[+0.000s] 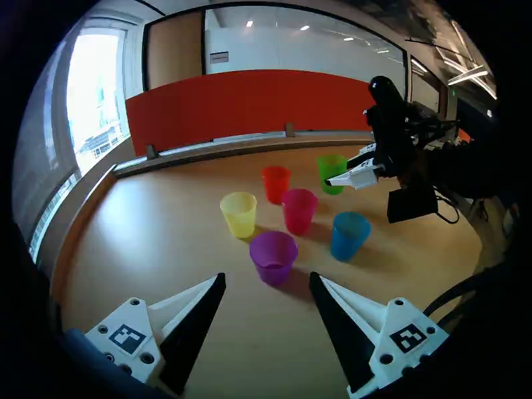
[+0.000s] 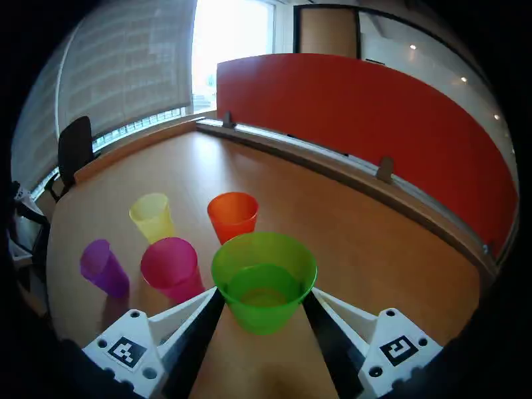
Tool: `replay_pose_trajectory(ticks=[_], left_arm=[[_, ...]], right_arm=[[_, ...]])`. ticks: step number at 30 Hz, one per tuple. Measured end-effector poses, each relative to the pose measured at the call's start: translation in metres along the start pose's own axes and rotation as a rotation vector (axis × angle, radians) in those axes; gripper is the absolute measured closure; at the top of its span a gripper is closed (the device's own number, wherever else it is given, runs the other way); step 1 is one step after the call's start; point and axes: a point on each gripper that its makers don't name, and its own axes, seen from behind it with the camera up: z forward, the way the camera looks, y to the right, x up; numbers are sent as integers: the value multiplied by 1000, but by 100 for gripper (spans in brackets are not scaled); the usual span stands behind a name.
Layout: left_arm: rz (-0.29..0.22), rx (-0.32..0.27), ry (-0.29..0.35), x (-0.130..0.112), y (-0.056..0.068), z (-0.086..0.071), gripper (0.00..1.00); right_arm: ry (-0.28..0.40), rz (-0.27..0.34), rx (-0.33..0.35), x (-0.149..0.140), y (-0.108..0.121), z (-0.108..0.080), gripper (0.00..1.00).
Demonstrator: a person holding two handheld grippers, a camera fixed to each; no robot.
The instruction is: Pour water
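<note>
The right gripper (image 2: 264, 294) is bracketing a translucent green plastic cup (image 2: 263, 312) at the bottom centre of the right gripper view. Its fingers are spread wide along both walls of the cup, though I cannot tell whether they are pressing. The cup is standing on the wooden tabletop (image 2: 372, 246), and whether it is holding water is unclear.

The left gripper (image 1: 266, 276) is hovering with its fingers wide apart and empty, low in the left gripper view. It is facing a translucent purple plastic cup (image 1: 273, 256), which is sitting just ahead of its fingertips.

Other plastic cups are crowding in: an orange one (image 2: 233, 214) just behind the green, a pink one (image 2: 171, 266) to its left, a yellow one (image 2: 152, 216) further back and a blue one (image 1: 350, 234).

The likely risks are these: a thin tapered wall may be slipping or buckling under an uneven squeeze, and a finger swinging sideways may be knocking over the pink or orange neighbour. Tilting before the rim is lined up over a receiving cup would be spilling water onto the table.
</note>
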Motion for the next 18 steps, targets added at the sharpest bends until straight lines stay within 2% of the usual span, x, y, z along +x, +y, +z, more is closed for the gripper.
replay_pose_trajectory(ticks=[9,18], left_arm=[[-15,40,-5,-3,-22,-5,7],[-25,51,-8,-5,-28,-7,7]], right_arm=[[-46,1,-9,-13,5,23,15],[-92,8,-21,-27,10,37,15]])
